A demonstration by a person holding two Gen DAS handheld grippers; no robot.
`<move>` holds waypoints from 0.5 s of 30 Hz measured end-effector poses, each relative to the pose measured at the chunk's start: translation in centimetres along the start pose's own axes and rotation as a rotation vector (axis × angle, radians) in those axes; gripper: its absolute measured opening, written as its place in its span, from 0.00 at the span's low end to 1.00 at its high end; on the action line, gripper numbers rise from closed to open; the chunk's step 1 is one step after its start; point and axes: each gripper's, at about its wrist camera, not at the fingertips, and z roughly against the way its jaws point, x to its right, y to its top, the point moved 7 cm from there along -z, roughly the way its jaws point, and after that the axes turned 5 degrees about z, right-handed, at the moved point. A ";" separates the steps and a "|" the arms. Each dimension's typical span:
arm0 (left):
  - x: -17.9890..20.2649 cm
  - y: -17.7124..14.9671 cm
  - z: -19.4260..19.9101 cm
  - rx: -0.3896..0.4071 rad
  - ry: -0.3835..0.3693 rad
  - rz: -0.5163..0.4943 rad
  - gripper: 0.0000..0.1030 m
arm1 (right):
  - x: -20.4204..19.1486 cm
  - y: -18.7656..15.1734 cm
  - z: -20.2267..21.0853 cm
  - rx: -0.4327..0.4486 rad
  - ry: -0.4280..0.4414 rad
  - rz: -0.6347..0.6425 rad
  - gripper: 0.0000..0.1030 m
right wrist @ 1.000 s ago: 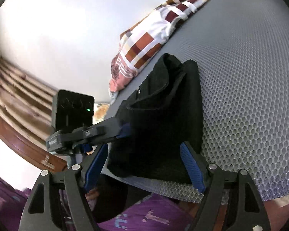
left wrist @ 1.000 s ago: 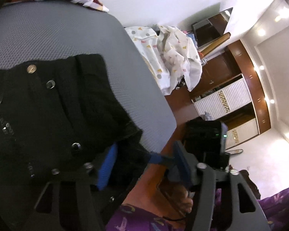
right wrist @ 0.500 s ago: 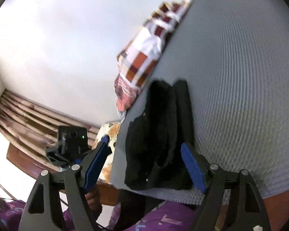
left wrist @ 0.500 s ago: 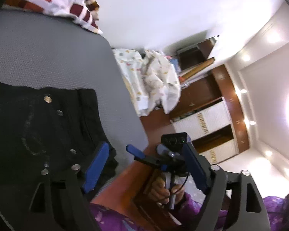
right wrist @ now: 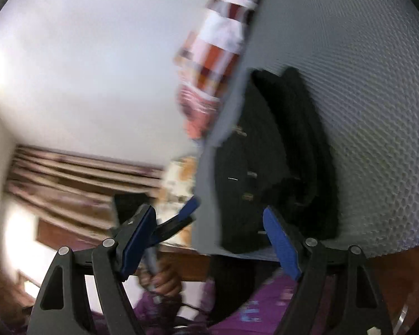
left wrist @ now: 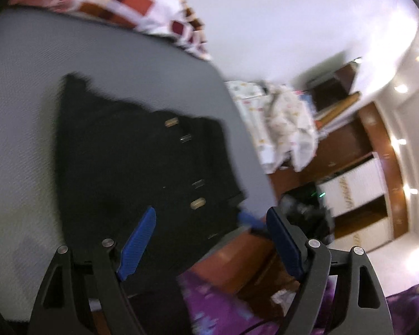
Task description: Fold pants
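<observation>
The black pants (left wrist: pixel 131 162) lie folded in a thick bundle near the front corner of the grey mattress (left wrist: pixel 22 83), metal buttons facing up. They also show in the right wrist view (right wrist: pixel 279 167). My left gripper (left wrist: pixel 209 237) is open and empty, held back just off the bundle's near edge. My right gripper (right wrist: pixel 206 240) is open and empty, held off the mattress edge beside the bundle. Both views are blurred.
A red, white and brown checked blanket (left wrist: pixel 120 2) lies at the far end of the mattress. A patterned white sheet (left wrist: pixel 282 122) is heaped on wooden furniture (left wrist: pixel 343 139) to the right. The other hand-held gripper (right wrist: pixel 178 220) shows in the right wrist view.
Both grippers have drawn back from the pants and swung; the left one, which sat over the cloth a second ago, is now clear of it. The bundle stays on the mattress.
</observation>
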 end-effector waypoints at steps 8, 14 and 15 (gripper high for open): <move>-6.4 -2.4 2.2 0.050 0.094 0.094 0.79 | 1.4 1.6 0.0 0.157 -0.082 -0.079 0.74; -7.4 -2.2 2.6 0.065 0.080 0.128 0.79 | -1.9 1.7 -0.7 0.166 -0.169 0.097 0.32; -7.4 -2.1 2.5 0.068 0.082 0.123 0.79 | -2.3 1.7 -1.0 0.149 -0.174 0.116 0.18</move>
